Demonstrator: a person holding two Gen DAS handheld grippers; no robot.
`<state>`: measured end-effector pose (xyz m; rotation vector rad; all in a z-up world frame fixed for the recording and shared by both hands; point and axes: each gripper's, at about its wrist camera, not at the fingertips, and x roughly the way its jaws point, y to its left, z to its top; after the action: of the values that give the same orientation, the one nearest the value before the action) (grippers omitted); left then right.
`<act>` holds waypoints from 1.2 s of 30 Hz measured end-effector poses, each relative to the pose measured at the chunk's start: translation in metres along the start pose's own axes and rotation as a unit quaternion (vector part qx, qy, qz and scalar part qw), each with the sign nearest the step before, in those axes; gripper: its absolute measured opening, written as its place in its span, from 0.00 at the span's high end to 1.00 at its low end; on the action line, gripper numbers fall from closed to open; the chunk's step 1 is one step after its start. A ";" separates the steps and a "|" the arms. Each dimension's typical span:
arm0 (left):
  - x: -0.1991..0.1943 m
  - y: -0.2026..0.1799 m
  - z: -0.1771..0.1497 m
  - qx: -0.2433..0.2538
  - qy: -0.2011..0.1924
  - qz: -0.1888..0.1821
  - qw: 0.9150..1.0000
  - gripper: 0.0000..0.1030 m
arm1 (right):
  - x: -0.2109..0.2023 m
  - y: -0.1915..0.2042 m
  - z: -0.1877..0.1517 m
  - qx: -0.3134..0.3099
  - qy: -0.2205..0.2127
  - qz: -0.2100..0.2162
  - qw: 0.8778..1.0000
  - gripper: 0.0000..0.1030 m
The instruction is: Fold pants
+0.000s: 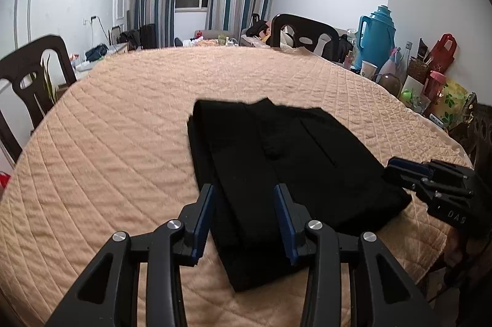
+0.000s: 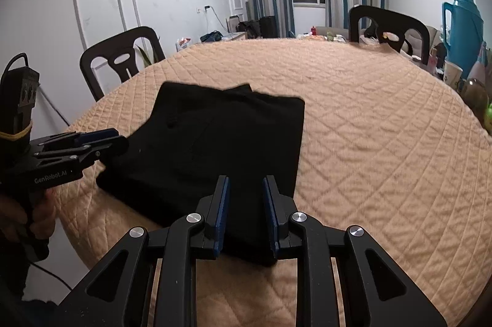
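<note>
Black pants lie folded into a compact stack on the peach quilted table cover; they also show in the right wrist view. My left gripper is open and empty, its blue-padded fingers hovering over the near end of the pants. My right gripper is open and empty over the near right corner of the pants. In the left wrist view the right gripper sits at the pants' right edge. In the right wrist view the left gripper sits at the pants' left edge.
Dark chairs stand at the table's left and far side. A teal thermos, cups, bags and bottles crowd the right edge. The quilted cover stretches wide to the right of the pants.
</note>
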<state>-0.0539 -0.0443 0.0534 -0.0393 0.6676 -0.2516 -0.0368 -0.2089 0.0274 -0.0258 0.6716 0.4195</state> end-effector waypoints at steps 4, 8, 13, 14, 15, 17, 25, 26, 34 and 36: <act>0.013 0.006 0.030 -0.001 -0.009 -0.003 1.000 0.59 | 0.011 -0.005 0.031 0.002 -0.005 0.011 1.000 0.78; 0.041 0.013 0.061 -0.005 -0.001 -0.009 1.000 0.59 | 0.043 -0.015 0.067 0.014 0.016 0.025 0.999 0.78; 0.082 0.017 0.070 -0.005 0.036 -0.008 0.999 0.59 | 0.094 -0.018 0.091 0.015 0.071 0.046 0.996 0.83; 0.090 0.018 0.068 -0.005 0.048 -0.004 0.999 0.59 | 0.103 -0.019 0.092 0.012 0.082 0.044 0.996 0.83; 0.096 0.020 0.063 -0.007 0.059 -0.006 0.998 0.58 | 0.114 -0.020 0.091 0.007 0.096 0.036 0.995 0.83; 0.095 0.022 0.056 -0.010 0.052 -0.011 0.999 0.58 | 0.126 -0.024 0.088 0.010 0.109 0.025 0.994 0.88; 0.092 0.020 0.055 -0.006 0.053 -0.001 0.999 0.56 | 0.118 -0.033 0.084 0.035 0.093 0.031 0.995 0.90; 0.091 0.020 0.055 -0.006 0.052 0.000 0.999 0.56 | 0.118 -0.034 0.085 0.038 0.091 0.032 0.995 0.90; 0.080 0.020 0.052 -0.019 0.049 0.017 0.998 0.57 | 0.094 -0.036 0.078 0.039 0.070 0.020 0.997 0.87; 0.072 0.017 0.049 -0.014 0.046 0.022 0.999 0.57 | 0.084 -0.033 0.076 0.037 0.062 0.025 0.997 0.87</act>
<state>0.0346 -0.0473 0.0463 -0.0401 0.7619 -0.2025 0.0807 -0.1966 0.0327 0.0349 0.8108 0.4443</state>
